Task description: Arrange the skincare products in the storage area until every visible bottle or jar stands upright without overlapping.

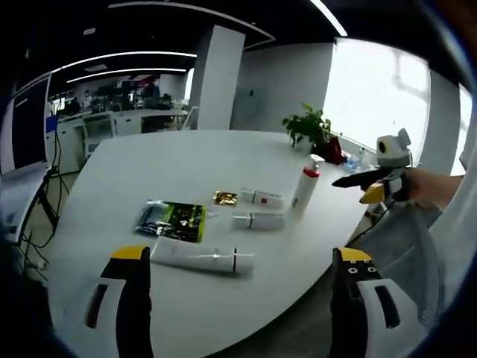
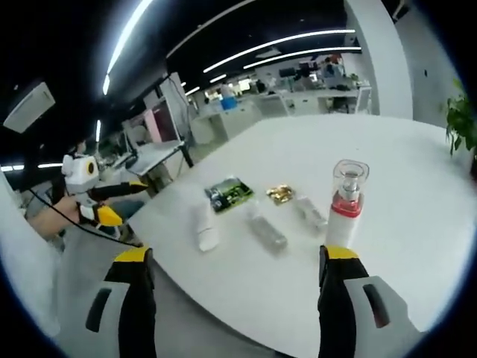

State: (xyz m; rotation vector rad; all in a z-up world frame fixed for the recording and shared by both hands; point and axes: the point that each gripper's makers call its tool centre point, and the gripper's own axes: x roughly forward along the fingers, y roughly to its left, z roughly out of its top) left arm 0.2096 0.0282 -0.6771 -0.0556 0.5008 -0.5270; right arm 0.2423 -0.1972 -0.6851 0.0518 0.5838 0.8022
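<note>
A large round white table (image 1: 186, 160) carries all the skincare products, grouped toward its near edge. In the left gripper view, the biggest item, a long white squeeze tube with a dark band (image 1: 203, 258), lies flat at 6 o'clock of the group; a green and black foil sachet (image 1: 171, 220) lies flat at about 9 o'clock of the group. The only upright product is a white bottle with a red collar and clear cap (image 1: 305, 186) at 3 o'clock. Two small white tubes lie on their sides: one with a red mark (image 1: 262, 198) and one plain (image 1: 258, 220), with a small crumpled gold packet (image 1: 224, 198) beside them. The left gripper (image 1: 242, 261) and the right gripper (image 2: 235, 257) both have jaws spread wide, holding nothing.
</note>
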